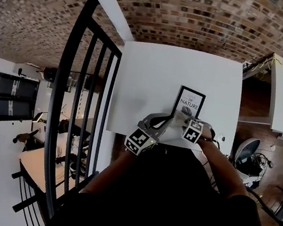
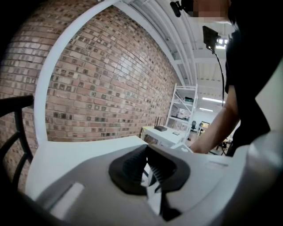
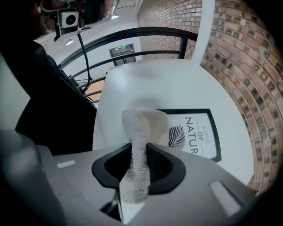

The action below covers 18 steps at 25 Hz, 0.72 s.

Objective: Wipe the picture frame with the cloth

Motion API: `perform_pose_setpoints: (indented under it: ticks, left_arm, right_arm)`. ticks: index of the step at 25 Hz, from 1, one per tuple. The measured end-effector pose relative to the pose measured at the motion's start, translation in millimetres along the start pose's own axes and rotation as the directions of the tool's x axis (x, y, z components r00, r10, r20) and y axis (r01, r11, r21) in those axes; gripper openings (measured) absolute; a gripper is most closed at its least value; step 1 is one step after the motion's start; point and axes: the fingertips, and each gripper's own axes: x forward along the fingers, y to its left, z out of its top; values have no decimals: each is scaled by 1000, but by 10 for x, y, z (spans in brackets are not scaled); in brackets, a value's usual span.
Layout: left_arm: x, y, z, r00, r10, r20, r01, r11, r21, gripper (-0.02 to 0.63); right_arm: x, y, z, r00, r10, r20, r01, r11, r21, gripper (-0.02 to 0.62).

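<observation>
Tightly between right jaws, cloth (image 3: 137,132), over picture frame (image 3: 196,137)

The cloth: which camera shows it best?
The right gripper view: the cloth fills its centre, pinched between the right gripper's fingers, in front of the picture frame. The head view barely shows it; the left gripper view shows none of it.

Bright, even white light fills the room, so the white bench (image 1: 151,80) glares nearly flat, with hardly a shadow. Every view bows hard at its edges, bending the brick wall (image 2: 101,75) and blackening the corners. The left tongs (image 2: 147,164) and right tongs (image 3: 139,153) sit soft and blurred against their lenses.
</observation>
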Motion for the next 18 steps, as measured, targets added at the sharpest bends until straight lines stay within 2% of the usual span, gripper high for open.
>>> perform_pose_setpoints:
  ticks: [5, 8, 10, 12, 13, 14, 16, 18]
  left_arm:
    - [56, -48, 25, 999, -29, -16, 29, 1000, -8, 0]
    - [79, -62, 53, 999, -36, -10, 36, 999, -7, 0]
    - [93, -55, 56, 999, -36, -13, 36, 999, -4, 0]
    - [97, -48, 61, 999, -36, -22, 36, 999, -9, 0]
    - [96, -42, 72, 999, -36, -26, 36, 999, -13, 0]
    - [94, -30, 97, 999, -35, -25, 35, 999, -15, 0]
    - [83, 3, 187, 999, -32, -10, 32, 999, -14, 0]
    - [67, 13, 325, 999, -33, 17, 33, 999, -6, 0]
  right_arm:
    - [-99, 7, -378, 1000, -12, -22, 13, 998, 62, 98]
    - [-179, -33, -487, 1000, -27, 8, 26, 992, 122, 100]
    - [-284, -90, -466, 996, -40, 77, 25, 983, 181, 100]
    - [-478, -146, -324, 975, -56, 215, 0, 968, 252, 101]
    - [-628, -190, -208, 949, -80, 305, -12, 958, 288, 101]
    - [-810, -247, -82, 912, -115, 394, -18, 948, 318, 102]
    - [-1255, -363, 170, 816, -197, 544, -6, 937, 349, 101]
    - [-1733, -443, 361, 709, -275, 650, 31, 932, 361, 101]
